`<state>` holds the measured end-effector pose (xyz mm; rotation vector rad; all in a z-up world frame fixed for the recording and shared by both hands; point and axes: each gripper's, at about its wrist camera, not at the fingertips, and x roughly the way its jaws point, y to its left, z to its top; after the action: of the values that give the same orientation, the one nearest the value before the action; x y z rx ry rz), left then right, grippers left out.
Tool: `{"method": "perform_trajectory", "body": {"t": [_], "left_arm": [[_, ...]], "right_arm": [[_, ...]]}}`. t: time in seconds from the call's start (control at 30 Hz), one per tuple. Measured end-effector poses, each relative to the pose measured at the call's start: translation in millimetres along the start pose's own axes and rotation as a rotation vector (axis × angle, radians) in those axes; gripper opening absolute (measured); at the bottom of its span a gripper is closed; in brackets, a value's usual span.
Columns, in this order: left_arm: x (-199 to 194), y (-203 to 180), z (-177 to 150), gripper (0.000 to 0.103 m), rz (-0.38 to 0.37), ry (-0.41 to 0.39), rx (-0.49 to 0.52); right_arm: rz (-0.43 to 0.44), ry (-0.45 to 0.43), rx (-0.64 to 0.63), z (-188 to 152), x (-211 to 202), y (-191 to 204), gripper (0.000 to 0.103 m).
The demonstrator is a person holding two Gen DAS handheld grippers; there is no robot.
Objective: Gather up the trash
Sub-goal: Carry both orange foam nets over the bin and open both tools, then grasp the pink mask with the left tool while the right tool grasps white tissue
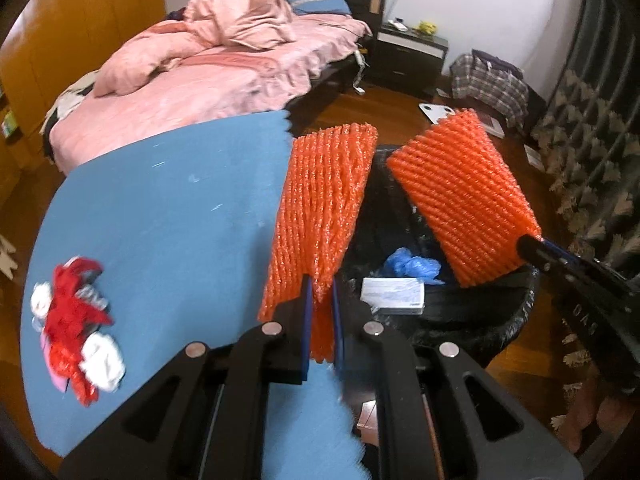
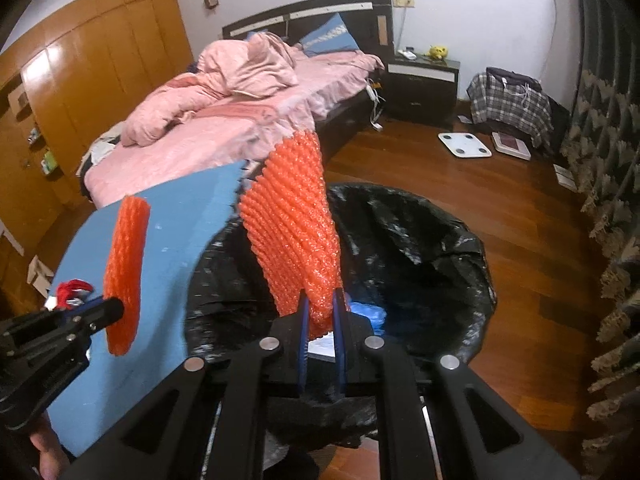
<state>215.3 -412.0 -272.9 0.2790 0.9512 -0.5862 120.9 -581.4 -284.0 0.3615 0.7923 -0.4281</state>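
My left gripper is shut on an orange foam net sleeve, held upright at the right edge of the blue table. My right gripper is shut on a second orange foam net sleeve and holds it over the black-lined trash bin. The right gripper and its sleeve also show in the left wrist view, above the bin. The left gripper and its sleeve show in the right wrist view. A red and white crumpled wrapper pile lies on the table's left.
The bin holds a blue crumpled bag and a white box. A bed with pink bedding stands behind the table. A nightstand, a plaid bag and a white scale are on the wooden floor. A patterned curtain hangs at right.
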Motion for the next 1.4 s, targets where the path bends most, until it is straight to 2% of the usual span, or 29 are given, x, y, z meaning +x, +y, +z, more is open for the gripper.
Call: {"method": "perform_trajectory", "body": {"t": [0.23, 0.33, 0.37, 0.4, 0.43, 0.63, 0.77, 0.9, 1.03, 1.2, 1.4], "left_arm": [[53.4, -38.5, 22.1, 0.011, -0.049, 0.048, 0.054], [85.4, -53.2, 23.7, 0.023, -0.085, 0.096, 0.09], [93.1, -55.5, 23.2, 0.034, -0.079, 0.105, 0.099], [100.5, -56.9, 20.8, 0.045, -0.079, 0.114, 0.112], [104.6, -57.6, 18.7, 0.046, -0.077, 0.121, 0.119], [101.0, -42.2, 10.3, 0.046, -0.053, 0.118, 0.104], [76.9, -20.6, 6.8, 0.061, -0.045, 0.092, 0.078], [45.5, 10.9, -4.8, 0.063, -0.018, 0.067, 0.047], [15.5, 50.3, -19.6, 0.065, 0.023, 0.052, 0.005], [-27.8, 114.3, -43.9, 0.067, 0.102, 0.017, -0.051], [-68.9, 211.3, -84.0, 0.067, 0.236, -0.006, -0.161]], "right_arm": [[-0.033, 0.042, 0.017, 11.3, 41.8, -27.8, 0.011], [-0.046, 0.087, 0.032, 14.2, 66.9, -41.3, 0.016], [-0.051, 0.095, 0.037, 14.1, 70.8, -43.9, 0.021], [-0.058, 0.105, 0.04, 13.8, 76.3, -48.0, 0.031], [-0.064, 0.109, 0.042, 12.5, 79.4, -50.4, 0.034], [-0.074, 0.127, 0.076, -0.5, 82.7, -60.2, 0.037], [-0.054, 0.119, 0.085, -6.3, 62.6, -52.7, 0.037], [-0.034, 0.1, 0.089, -11.1, 32.7, -31.2, 0.041], [0.026, 0.098, 0.067, -22.5, 8.5, 4.8, 0.043], [0.119, 0.101, -0.014, -45.2, -13.4, 80.1, 0.044], [0.208, 0.108, -0.109, -73.6, -24.3, 171.6, 0.045]]}}
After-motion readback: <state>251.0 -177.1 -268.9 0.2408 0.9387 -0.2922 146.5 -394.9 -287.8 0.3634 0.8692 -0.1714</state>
